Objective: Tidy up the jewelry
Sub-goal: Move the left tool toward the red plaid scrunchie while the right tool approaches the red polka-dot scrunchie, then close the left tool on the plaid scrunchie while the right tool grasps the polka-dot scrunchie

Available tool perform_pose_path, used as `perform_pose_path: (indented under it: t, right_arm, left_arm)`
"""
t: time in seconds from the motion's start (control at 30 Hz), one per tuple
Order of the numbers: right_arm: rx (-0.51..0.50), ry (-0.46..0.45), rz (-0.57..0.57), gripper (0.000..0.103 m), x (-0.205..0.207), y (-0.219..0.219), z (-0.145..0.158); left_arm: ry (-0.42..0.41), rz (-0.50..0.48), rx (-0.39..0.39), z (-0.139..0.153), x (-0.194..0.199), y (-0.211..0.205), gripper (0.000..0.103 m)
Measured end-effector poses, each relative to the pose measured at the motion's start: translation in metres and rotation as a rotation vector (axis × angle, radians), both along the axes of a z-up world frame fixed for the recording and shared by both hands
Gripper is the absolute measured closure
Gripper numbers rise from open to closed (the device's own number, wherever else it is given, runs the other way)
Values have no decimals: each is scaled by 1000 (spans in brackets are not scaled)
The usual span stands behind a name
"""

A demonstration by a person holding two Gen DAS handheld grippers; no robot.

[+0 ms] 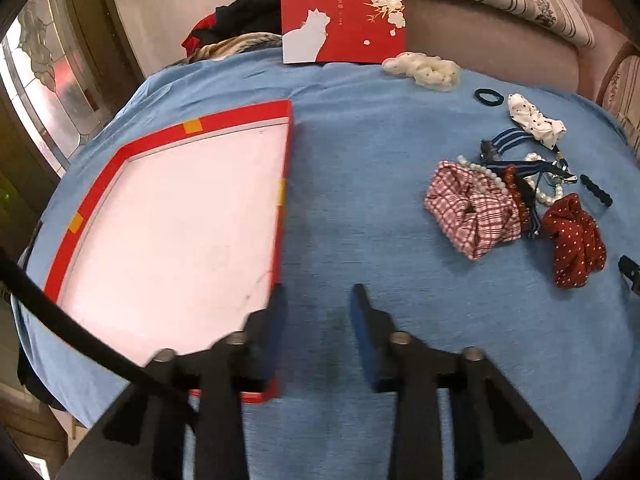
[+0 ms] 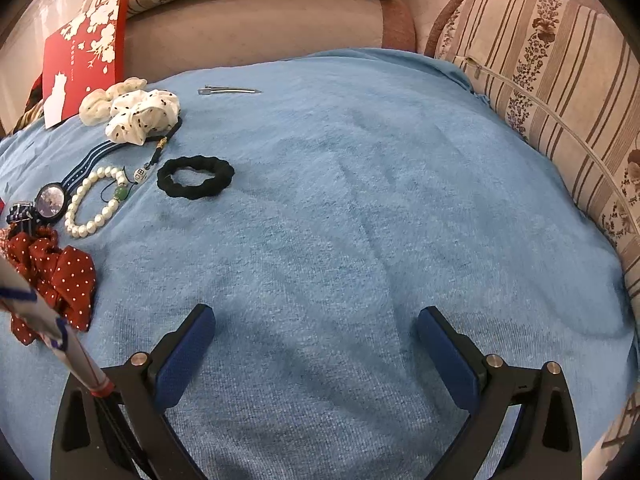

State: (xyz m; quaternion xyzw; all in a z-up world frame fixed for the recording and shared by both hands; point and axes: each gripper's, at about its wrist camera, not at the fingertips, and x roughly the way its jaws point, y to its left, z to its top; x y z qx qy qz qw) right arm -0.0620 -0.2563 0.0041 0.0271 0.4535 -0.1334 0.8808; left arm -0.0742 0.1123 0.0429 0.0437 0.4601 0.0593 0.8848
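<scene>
Two grippers hung over a blue cloth (image 2: 360, 200), and neither held anything. The left gripper (image 1: 318, 300) had its jaws narrowed to a small gap with nothing but bare cloth between the blue pads; its left finger sat over the near right corner of a red box (image 1: 100, 184) whose pale inside lay bare. The right gripper (image 2: 316, 320) had its jaws spread wide over an open stretch of the cloth.

The jewelry lay in a loose heap on the cloth, well to the right of the box in the left wrist view. There a red-and-white checked scrunchie (image 1: 472, 212) touched a strand of pearls, and a red dotted scrunchie (image 1: 576, 240) lay just beside it. From the right wrist view, a pearl bracelet (image 2: 94, 204) lay beside a watch (image 2: 50, 202) on a striped blue strap, with a black scrunchie (image 2: 196, 176) near them, a white dotted scrunchie (image 2: 142, 116) further back, and a metal hair clip (image 2: 228, 90) apart from the rest. A red lid with a white cat (image 1: 344, 12) stood propped at the far edge against a striped sofa (image 2: 540, 80).
</scene>
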Motion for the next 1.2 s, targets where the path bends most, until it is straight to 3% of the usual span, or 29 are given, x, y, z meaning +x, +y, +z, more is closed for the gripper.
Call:
perform_pose_path:
  t: [0.1, 0.27, 0.37, 0.43, 0.5, 0.57, 0.67, 0.73, 1.2]
  right_arm:
    - [1, 4, -1, 0, 0, 0, 1]
    - [7, -23, 36, 5, -4, 9, 11]
    - [26, -91, 107, 5, -9, 28, 26]
    - [52, -118, 176, 5, -13, 43, 36]
    - [88, -126, 229, 11, -15, 55, 42]
    - [138, -122, 291, 15, -14, 67, 45]
    - [182, -110, 370, 30, -9, 87, 46]
    - [199, -109, 400, 32, -5, 96, 47]
    - [230, -60, 419, 33, 6, 99, 36]
  left_arm:
    - [8, -8, -18, 5, 1, 12, 86]
    - [10, 22, -56, 15, -4, 18, 87]
    - [-37, -3, -89, 29, -12, 7, 69]
    - [-60, -34, -114, 37, -10, -6, 43]
    - [-82, -70, -145, 41, -4, -19, 37]
    - [-82, -112, -178, 40, 6, -31, 36]
    - [-56, -159, -245, 32, 28, -44, 36]
    - [-35, -163, -268, 26, 39, -47, 36]
    - [17, -140, -174, 0, 58, -48, 36]
